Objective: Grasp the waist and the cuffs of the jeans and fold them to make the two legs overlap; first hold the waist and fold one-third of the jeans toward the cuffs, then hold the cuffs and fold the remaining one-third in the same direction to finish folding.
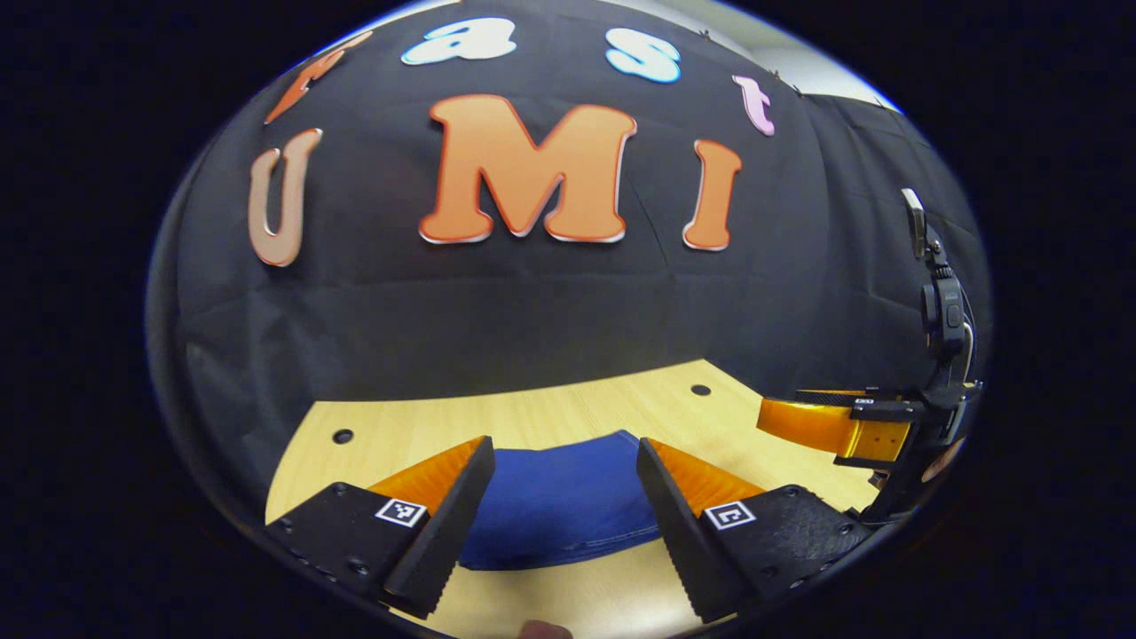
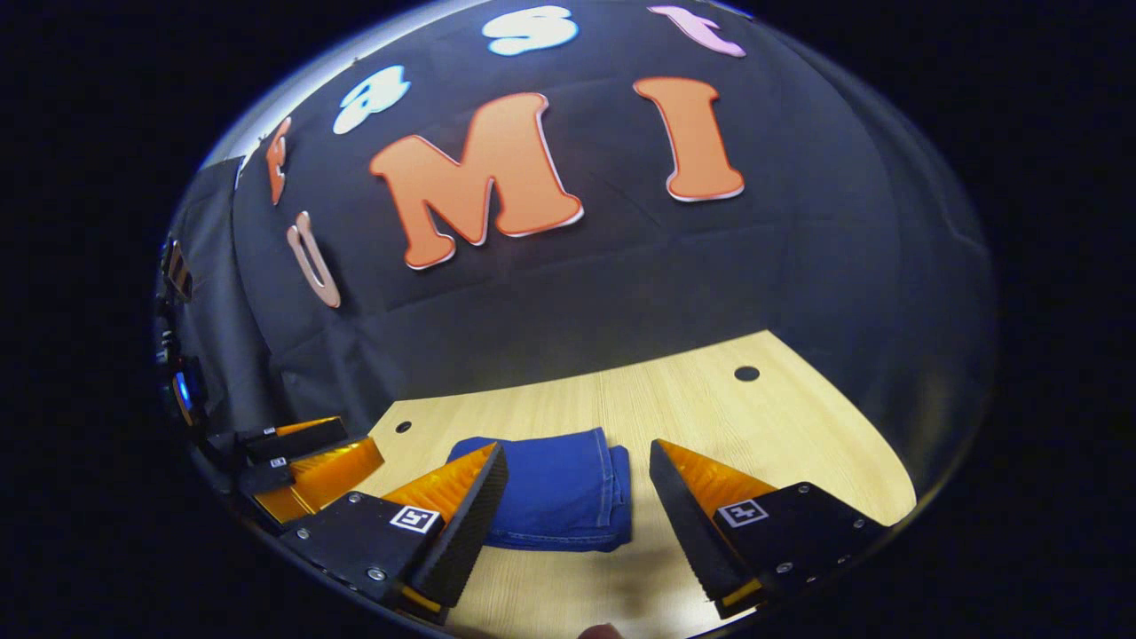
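The blue jeans (image 1: 559, 506) lie folded into a compact stack on the wooden table (image 1: 568, 417). In the left gripper view my left gripper (image 1: 564, 470) hovers above the stack, open, with nothing between its fingers. The right gripper (image 1: 834, 426) shows at the far right of that view, held off the table. In the right gripper view the folded jeans (image 2: 559, 488) lie flat, layered edges along their right side. My right gripper (image 2: 577, 479) stands open over them, empty. The left gripper (image 2: 302, 461) appears at the lower left of this view.
The wooden table (image 2: 781, 426) has round holes (image 2: 746, 374) near its back edge. The black cloth wall (image 2: 621, 293) rises right behind the table. Bare wood lies to the right of the jeans.
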A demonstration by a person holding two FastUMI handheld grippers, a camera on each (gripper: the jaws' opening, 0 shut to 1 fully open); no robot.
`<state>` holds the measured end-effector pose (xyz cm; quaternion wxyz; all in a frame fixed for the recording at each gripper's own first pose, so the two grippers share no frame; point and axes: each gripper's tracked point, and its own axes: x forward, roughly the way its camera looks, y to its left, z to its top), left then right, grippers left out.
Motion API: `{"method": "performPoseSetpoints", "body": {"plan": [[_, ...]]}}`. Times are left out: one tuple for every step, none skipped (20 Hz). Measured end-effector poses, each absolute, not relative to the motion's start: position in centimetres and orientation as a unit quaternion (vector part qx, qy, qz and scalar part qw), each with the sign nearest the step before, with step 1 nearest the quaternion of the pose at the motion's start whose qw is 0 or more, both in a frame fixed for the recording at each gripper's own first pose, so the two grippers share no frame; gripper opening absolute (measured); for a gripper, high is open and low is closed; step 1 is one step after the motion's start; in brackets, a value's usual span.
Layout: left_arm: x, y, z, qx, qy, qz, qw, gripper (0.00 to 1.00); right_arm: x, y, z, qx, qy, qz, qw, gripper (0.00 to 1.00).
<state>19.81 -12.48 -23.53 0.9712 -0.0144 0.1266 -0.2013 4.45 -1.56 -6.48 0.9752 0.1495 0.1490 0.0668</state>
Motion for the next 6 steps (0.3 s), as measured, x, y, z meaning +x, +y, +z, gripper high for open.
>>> {"method": "performPoseSetpoints", "body": {"plan": [[19.7, -11.9, -23.1, -0.018, 0.113, -0.192, 0.975, 0.98, 3.6, -0.7, -5.5, 0.139, 0.136, 0.068, 0.978, 0.98], [19.7, -11.2, -22.8, -0.022, 0.099, -0.184, 0.978, 0.98, 2.9, 0.1, -4.4, 0.129, 0.122, 0.071, 0.981, 0.98], [19.7, -10.4, -22.1, -0.025, 0.083, -0.173, 0.981, 0.98, 2.3, 1.0, -3.3, 0.119, 0.107, 0.072, 0.984, 0.98], [19.8, -9.9, -21.6, -0.028, 0.070, -0.165, 0.983, 0.97, 1.6, 1.9, -2.3, 0.109, 0.091, 0.073, 0.987, 0.98], [19.7, -9.3, -21.0, -0.030, 0.055, -0.159, 0.985, 0.97, 1.4, 2.4, -1.1, 0.099, 0.077, 0.068, 0.990, 0.98], [19.7, -8.7, -20.6, -0.032, 0.042, -0.153, 0.987, 0.97, 0.8, 2.8, -0.1, 0.083, 0.060, 0.059, 0.993, 0.98]]}}
